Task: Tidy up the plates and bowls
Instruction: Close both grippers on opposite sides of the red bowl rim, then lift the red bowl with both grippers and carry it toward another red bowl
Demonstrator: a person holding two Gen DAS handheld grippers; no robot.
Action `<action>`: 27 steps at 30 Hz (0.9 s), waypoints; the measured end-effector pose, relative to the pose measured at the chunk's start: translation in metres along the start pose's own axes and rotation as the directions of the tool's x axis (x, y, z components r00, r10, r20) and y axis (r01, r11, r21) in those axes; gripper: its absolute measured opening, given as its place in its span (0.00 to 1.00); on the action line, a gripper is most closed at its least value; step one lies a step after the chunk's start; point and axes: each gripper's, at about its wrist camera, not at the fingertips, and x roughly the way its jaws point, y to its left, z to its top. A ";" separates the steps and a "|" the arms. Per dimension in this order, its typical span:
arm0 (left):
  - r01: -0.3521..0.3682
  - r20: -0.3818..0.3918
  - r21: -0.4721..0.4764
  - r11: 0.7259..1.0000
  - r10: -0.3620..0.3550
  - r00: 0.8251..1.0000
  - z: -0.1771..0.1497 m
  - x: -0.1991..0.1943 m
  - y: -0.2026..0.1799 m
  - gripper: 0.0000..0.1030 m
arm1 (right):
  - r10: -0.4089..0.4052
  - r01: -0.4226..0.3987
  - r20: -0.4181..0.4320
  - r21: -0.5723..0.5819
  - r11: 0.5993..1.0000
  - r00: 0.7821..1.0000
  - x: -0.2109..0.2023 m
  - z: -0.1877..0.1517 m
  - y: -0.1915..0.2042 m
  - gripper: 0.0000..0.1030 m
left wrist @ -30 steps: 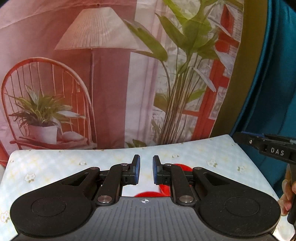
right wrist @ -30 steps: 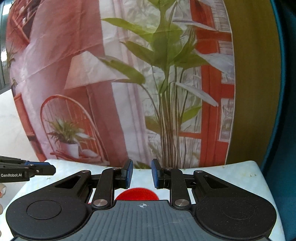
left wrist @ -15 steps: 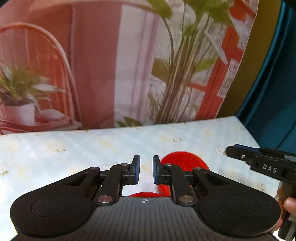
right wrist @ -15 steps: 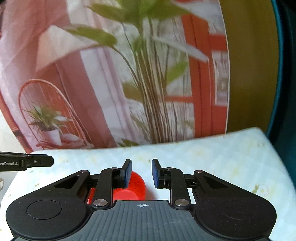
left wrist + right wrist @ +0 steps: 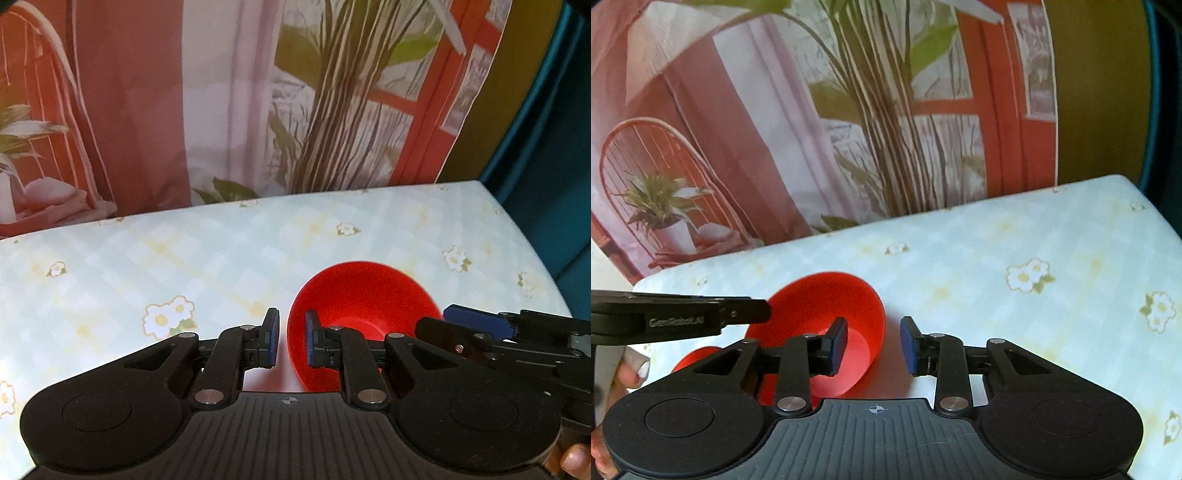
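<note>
A staged home-style tabletop set.
A table (image 5: 229,251) with a pale checked, flower-print cover stands against a printed backdrop (image 5: 768,140) picturing a room: lamp, wicker chair, potted plants, curtains and a red-framed window. Beside the backdrop hangs a teal curtain (image 5: 546,122). A red bowl (image 5: 362,295) on the cover gives it a domestic look.

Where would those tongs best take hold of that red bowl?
Probably on the thin rim of the red bowl, one finger inside, one outside. The right tongs already straddle its right-hand wall, open; the left tongs straddle its left edge.
</note>
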 end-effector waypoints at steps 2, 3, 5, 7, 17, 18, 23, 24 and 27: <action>-0.013 -0.013 0.010 1.000 0.014 1.000 -0.001 0.005 -0.001 0.15 | -0.003 0.003 -0.017 0.004 1.000 1.000 0.003 -0.001 -0.001 0.32; -0.014 -0.021 0.009 1.000 0.014 1.000 -0.001 0.008 -0.001 0.15 | -0.002 0.003 -0.026 0.012 1.000 1.000 0.004 -0.002 -0.001 0.32; -0.012 -0.035 0.008 1.000 0.013 0.999 -0.002 0.011 -0.001 0.15 | 0.014 -0.012 -0.045 0.032 0.999 0.999 0.007 -0.002 -0.003 0.32; -0.014 -0.046 0.014 1.000 0.014 0.999 -0.003 0.014 -0.002 0.15 | 0.023 -0.021 -0.056 0.037 0.999 0.998 0.008 -0.003 -0.004 0.31; -0.009 -0.053 0.042 0.999 0.011 0.999 -0.008 0.019 -0.006 0.12 | 0.054 -0.051 -0.069 0.046 0.998 0.996 0.010 -0.008 -0.005 0.15; -0.008 -0.051 0.039 0.999 0.010 0.999 -0.008 0.018 -0.005 0.12 | 0.056 -0.053 -0.068 0.052 0.997 0.996 0.009 -0.008 -0.006 0.15; -0.008 -0.017 0.052 0.999 0.009 1.000 -0.005 0.007 -0.010 0.12 | 0.066 -0.063 -0.045 0.069 0.996 0.997 0.005 -0.009 -0.009 0.13; -0.007 -0.010 0.054 0.999 0.007 1.000 -0.004 0.004 -0.012 0.12 | 0.065 -0.062 -0.038 0.068 0.996 0.997 0.003 -0.008 -0.009 0.13; 0.004 0.013 0.058 0.998 -0.005 1.000 -0.002 -0.007 -0.016 0.12 | 0.061 -0.059 -0.015 0.068 0.996 0.998 -0.005 -0.005 -0.009 0.13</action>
